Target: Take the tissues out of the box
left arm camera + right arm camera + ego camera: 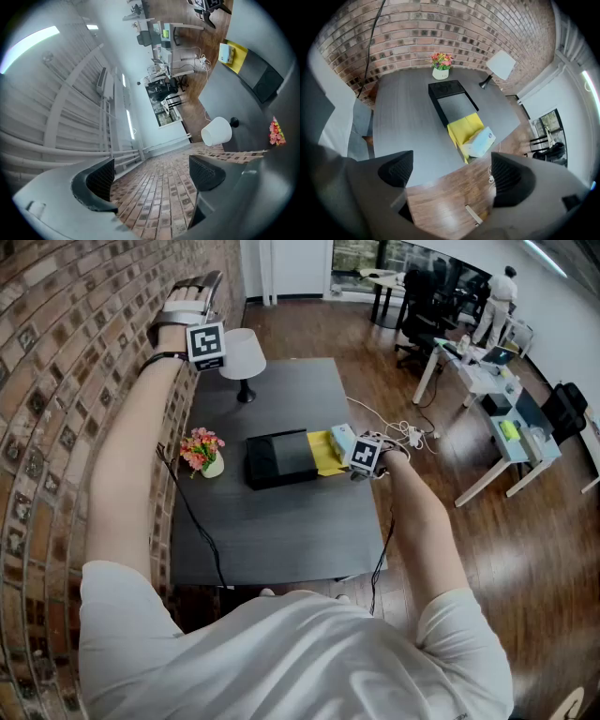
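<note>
I hold my right claw [450, 176] wide near the tissue pack [479, 142] to grab it; left claw [152, 176], wide too, hovers clear.

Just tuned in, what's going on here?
A person holds a claw in each hand. The right claw is open and empty, hovering by the table edge near the tissue pack, which lies on a yellow sheet beside the black box. The left claw, also open, is raised toward the brick wall.
</note>
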Motion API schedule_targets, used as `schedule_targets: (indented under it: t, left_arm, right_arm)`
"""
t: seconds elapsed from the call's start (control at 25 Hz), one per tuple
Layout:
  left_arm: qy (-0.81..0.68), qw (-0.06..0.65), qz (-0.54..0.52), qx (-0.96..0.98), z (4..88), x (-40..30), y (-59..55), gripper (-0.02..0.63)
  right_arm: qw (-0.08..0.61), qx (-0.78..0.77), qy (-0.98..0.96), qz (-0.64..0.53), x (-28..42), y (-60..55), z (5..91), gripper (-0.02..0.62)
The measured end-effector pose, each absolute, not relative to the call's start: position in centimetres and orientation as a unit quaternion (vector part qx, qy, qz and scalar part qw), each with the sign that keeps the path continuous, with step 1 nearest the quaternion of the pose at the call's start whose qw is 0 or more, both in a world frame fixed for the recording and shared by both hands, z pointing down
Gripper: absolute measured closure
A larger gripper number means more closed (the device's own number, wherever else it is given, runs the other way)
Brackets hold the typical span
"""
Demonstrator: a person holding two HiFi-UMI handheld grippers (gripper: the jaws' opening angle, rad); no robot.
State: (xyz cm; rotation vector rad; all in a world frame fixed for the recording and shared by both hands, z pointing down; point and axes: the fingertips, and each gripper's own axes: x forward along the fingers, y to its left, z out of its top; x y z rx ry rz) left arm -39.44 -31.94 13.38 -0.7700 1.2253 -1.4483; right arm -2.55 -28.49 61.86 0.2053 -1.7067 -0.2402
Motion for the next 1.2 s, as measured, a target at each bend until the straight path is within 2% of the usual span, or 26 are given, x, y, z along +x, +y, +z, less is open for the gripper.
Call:
schedule_targets:
  t: [0.28, 0.52, 1.2]
  left_arm:
    - [0.478, 0.510, -0.617, -0.362, 16.8, -37.5, -32.6, 0.124]
    - [0.455, 0.502, -0.624, -0.390, 20.8, -36.3, -33.3, 0.123]
    - [0.430, 0.450, -0.621, -0.476, 33.7, -35.6, -32.3, 0.123]
  right_arm:
    - [0.611, 0.107, -0.780, -0.083, -2.7, -29.1, 60.9, 0.063]
    - [0.608, 0.133, -0.768, -0.148, -1.5, -30.6, 60.2, 0.063]
    - [0.545, 0.185, -0.798, -0.176, 3.8, -30.3, 62.0, 0.063]
